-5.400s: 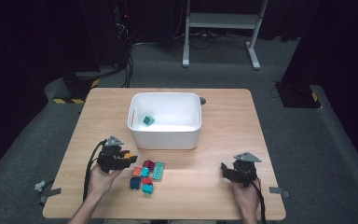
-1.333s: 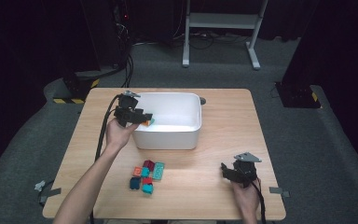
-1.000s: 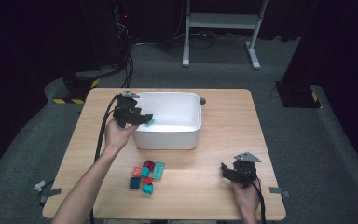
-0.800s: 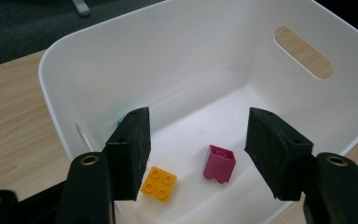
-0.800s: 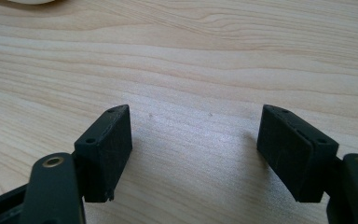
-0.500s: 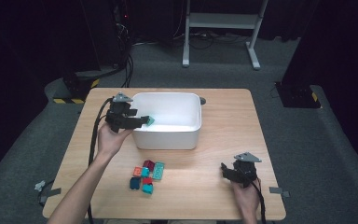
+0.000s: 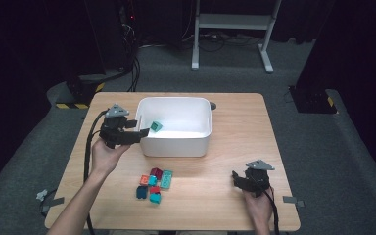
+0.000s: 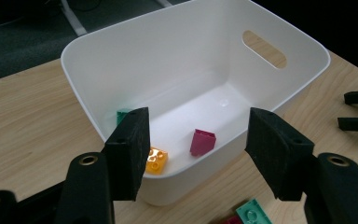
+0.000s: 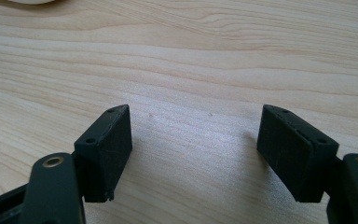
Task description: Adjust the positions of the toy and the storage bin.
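The left gripper point(image 8: 196, 154) hangs with jaws wide and empty, just outside the left wall of the white bin point(image 8: 307, 44). The bin holds an orange brick point(image 8: 154, 160), a magenta brick point(image 8: 202, 141) and a green brick point(image 8: 122, 115). The remaining bricks point(image 7: 153, 185) cluster near the table's front edge. The right gripper point(image 9: 196, 154) rests wide open on bare wood point(image 9: 214, 56) near the front right corner.
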`<state>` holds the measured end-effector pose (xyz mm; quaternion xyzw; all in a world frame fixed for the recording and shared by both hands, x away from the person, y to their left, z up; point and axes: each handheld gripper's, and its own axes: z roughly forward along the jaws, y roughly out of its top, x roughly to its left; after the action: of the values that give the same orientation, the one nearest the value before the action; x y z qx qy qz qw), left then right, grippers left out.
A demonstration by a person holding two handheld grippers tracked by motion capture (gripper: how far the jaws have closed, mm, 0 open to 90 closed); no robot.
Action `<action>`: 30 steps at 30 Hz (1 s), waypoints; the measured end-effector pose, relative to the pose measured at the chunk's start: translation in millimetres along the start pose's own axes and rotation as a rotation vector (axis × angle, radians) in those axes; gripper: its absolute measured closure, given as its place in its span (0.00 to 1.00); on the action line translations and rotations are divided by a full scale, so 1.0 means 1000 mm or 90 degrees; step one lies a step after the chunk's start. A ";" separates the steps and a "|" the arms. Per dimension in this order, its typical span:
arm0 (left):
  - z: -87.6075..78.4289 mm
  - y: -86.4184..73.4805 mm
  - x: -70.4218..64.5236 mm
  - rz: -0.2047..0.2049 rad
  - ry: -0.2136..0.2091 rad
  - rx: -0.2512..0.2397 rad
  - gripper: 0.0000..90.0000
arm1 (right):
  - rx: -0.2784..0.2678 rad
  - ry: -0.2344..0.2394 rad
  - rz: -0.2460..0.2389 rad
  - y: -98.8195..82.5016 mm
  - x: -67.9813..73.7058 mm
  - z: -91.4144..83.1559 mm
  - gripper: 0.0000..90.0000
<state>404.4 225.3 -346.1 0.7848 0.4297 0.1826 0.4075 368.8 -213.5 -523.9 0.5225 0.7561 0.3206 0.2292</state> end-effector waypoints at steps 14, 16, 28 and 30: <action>-0.020 -0.052 -0.004 -0.012 0.008 0.004 0.44 | 0.000 -0.001 -0.002 0.000 0.000 0.000 0.29; -0.020 -0.059 -0.005 -0.011 0.013 0.011 0.44 | 0.000 -0.001 -0.002 0.000 0.000 0.000 0.29; -0.006 -0.100 -0.011 -0.033 -0.006 0.046 0.44 | 0.000 -0.001 -0.002 0.000 0.000 0.000 0.29; -0.002 -0.105 -0.014 -0.032 -0.006 0.053 0.43 | 0.000 -0.001 -0.002 0.000 0.000 0.000 0.29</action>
<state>340.0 246.4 -427.6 0.7909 0.4545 0.1504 0.3813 368.9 -213.3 -524.0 0.5217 0.7566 0.3200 0.2301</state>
